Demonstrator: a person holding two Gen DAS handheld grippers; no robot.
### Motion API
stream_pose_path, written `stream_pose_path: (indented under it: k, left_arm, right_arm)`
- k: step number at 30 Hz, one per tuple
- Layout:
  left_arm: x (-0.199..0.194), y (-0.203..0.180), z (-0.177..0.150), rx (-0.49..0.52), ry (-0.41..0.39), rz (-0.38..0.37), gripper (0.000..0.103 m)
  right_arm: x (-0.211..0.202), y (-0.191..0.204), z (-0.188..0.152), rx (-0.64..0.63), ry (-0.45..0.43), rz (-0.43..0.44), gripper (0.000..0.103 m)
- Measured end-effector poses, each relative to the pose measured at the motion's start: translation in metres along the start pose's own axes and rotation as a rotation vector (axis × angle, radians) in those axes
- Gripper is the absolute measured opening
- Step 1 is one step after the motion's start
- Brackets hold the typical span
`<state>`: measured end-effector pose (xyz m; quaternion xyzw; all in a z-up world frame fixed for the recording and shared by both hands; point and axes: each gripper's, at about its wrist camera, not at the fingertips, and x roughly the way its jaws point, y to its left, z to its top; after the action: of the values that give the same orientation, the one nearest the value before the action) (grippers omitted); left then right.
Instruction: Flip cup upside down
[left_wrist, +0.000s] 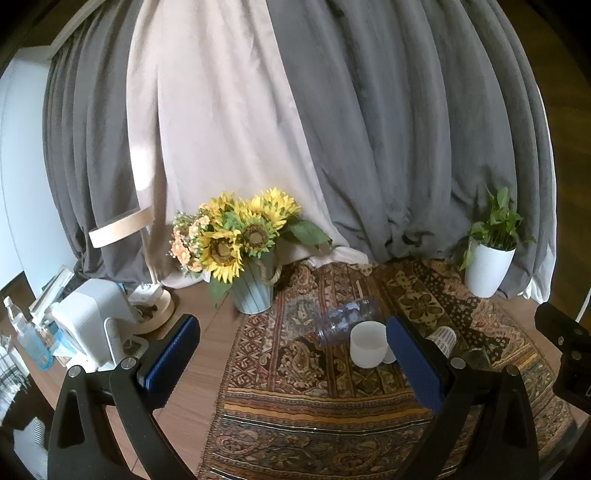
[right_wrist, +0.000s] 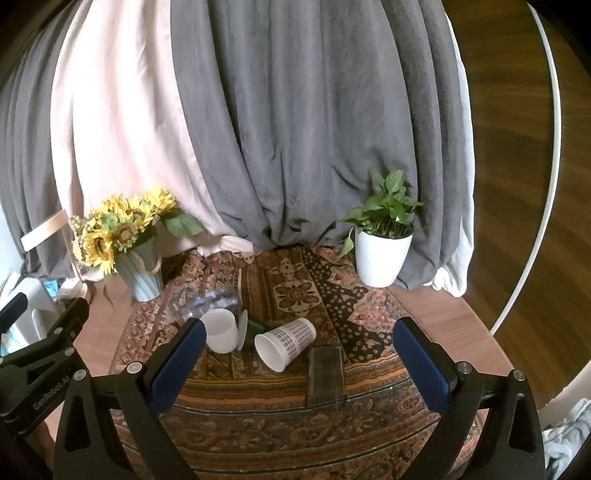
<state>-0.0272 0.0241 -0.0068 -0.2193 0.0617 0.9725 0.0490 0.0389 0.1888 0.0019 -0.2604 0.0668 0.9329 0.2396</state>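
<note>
A white frosted cup (right_wrist: 221, 331) stands upright on the patterned cloth (right_wrist: 295, 424); it also shows in the left wrist view (left_wrist: 368, 343). A patterned paper cup (right_wrist: 285, 342) lies on its side, mouth toward me; only part of it shows in the left wrist view (left_wrist: 443, 336). A clear plastic jar (right_wrist: 212, 300) lies tipped behind the white cup, also in the left wrist view (left_wrist: 347, 319). A dark clear glass (right_wrist: 325, 376) lies on the cloth. My left gripper (left_wrist: 291, 363) and right gripper (right_wrist: 299, 365) are both open and empty, held above the cloth short of the cups.
A sunflower bouquet in a blue-grey vase (left_wrist: 251, 284) stands back left, a white potted plant (right_wrist: 382, 254) back right. A wooden lamp (left_wrist: 147, 295), a white appliance (left_wrist: 92, 317) and bottles sit at far left. Grey and beige curtains hang behind. The round table's edge (right_wrist: 480, 332) curves at right.
</note>
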Motion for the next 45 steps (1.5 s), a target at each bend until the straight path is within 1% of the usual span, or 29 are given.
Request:
stream_pose_path:
  k: [4,8,13,20,24,25,26,30,32,37,45]
  left_arm:
    - [0.014,-0.009,-0.002,0.022,0.038,-0.006,0.103]
    - [0.032,-0.022,-0.007,0.043,0.089,-0.013,0.103]
    - [0.058,-0.04,-0.017,0.082,0.161,-0.016,0.103]
    - [0.095,-0.066,-0.032,0.11,0.289,-0.049,0.103]
    - [0.112,-0.078,-0.039,0.127,0.342,-0.055,0.103]
    - [0.116,-0.081,-0.041,0.135,0.356,-0.055,0.103]
    - [0.12,-0.084,-0.042,0.14,0.368,-0.057,0.103]
    - [0.134,-0.096,-0.048,0.171,0.404,-0.054,0.103]
    - [0.14,-0.102,-0.051,0.182,0.424,-0.063,0.103]
    - [0.153,-0.112,-0.057,0.184,0.467,-0.068,0.103]
    - [0.166,-0.113,-0.067,0.171,0.512,-0.06,0.103]
  right_arm:
    - [0.014,-0.001,0.001,-0.008,0.031,-0.002,0.102]
    - [0.037,-0.009,0.002,0.007,0.098,0.003,0.102]
    - [0.076,-0.023,0.0,0.02,0.227,0.025,0.1]
    - [0.14,-0.036,-0.013,-0.002,0.455,0.078,0.095]
    - [0.17,-0.036,-0.024,-0.021,0.568,0.095,0.091]
    - [0.176,-0.037,-0.026,-0.011,0.59,0.074,0.09]
    - [0.185,-0.039,-0.03,-0.011,0.624,0.074,0.089]
    - [0.212,-0.046,-0.038,0.006,0.732,0.104,0.088]
    - [0.226,-0.05,-0.043,0.027,0.797,0.116,0.083]
    - [0.251,-0.055,-0.054,0.033,0.884,0.129,0.081]
    - [0.282,-0.056,-0.071,0.042,1.019,0.133,0.071]
